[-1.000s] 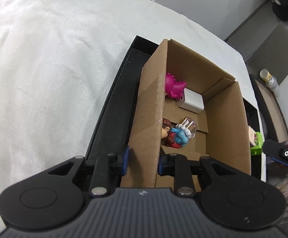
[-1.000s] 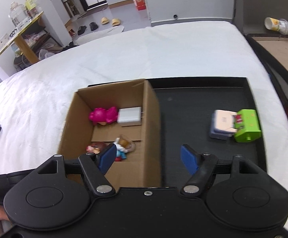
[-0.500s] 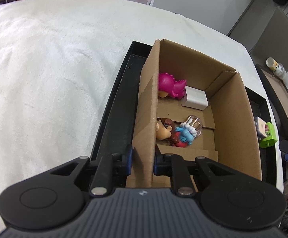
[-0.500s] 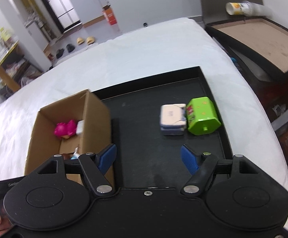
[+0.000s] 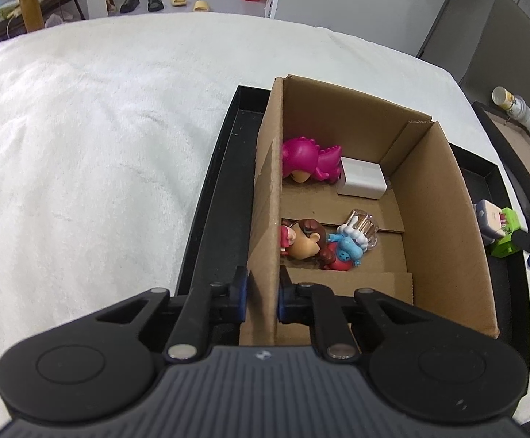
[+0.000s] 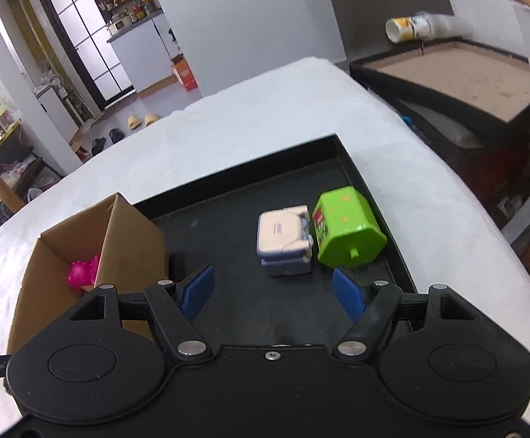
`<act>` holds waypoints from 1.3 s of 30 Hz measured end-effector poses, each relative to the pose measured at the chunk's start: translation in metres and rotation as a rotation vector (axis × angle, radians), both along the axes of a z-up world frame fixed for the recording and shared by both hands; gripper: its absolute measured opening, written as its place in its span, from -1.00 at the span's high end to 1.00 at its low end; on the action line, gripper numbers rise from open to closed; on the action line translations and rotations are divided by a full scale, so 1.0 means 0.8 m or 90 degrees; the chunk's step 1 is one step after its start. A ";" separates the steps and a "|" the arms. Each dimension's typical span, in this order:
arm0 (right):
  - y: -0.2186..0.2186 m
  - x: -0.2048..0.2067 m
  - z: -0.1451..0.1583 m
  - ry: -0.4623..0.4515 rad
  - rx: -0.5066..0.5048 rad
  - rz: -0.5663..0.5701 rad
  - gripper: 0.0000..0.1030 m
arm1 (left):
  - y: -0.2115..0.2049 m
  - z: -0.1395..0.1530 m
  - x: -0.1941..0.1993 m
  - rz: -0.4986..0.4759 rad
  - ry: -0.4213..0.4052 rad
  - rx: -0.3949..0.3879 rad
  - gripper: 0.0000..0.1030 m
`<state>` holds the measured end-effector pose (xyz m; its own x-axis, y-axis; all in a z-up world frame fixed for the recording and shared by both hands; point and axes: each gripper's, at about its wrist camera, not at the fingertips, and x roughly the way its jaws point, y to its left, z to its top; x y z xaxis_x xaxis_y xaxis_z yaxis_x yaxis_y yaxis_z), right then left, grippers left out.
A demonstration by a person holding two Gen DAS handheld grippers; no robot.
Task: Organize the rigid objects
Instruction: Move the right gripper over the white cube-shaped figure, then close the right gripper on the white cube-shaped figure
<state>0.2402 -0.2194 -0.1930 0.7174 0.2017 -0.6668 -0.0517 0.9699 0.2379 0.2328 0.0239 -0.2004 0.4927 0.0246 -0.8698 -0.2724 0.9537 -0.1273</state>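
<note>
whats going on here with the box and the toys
A person with two handheld grippers is sorting toys into a cardboard box on a black tray. The left gripper has just closed on the box's side wall. The right gripper is open, facing a white-and-blue toy and green toy outside the box.

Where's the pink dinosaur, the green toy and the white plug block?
pink dinosaur point(image 5: 307, 158), left wrist view, on its rounded back.
green toy point(image 6: 347, 235), right wrist view, on its top face.
white plug block point(image 5: 361, 183), left wrist view, on its broad front face.
</note>
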 end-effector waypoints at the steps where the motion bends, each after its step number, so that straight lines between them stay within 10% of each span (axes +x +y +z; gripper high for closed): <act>1: 0.002 0.000 0.001 -0.012 -0.005 0.001 -0.38 | -0.001 -0.001 0.001 -0.001 0.000 0.005 0.75; 23: 0.041 0.045 -0.036 -0.037 -0.082 0.002 -0.36 | -0.009 -0.004 0.004 -0.013 -0.006 0.045 0.79; 29: 0.044 0.049 -0.047 -0.001 -0.104 -0.006 0.15 | -0.008 -0.004 0.004 -0.010 -0.006 0.042 0.79; 39: 0.049 0.030 -0.043 0.036 -0.106 0.028 0.17 | -0.005 -0.003 0.004 -0.007 -0.007 0.035 0.79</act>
<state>0.2640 -0.1801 -0.2274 0.6707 0.1160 -0.7326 -0.0865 0.9932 0.0781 0.2358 0.0198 -0.2030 0.5031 0.0668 -0.8616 -0.2612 0.9621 -0.0779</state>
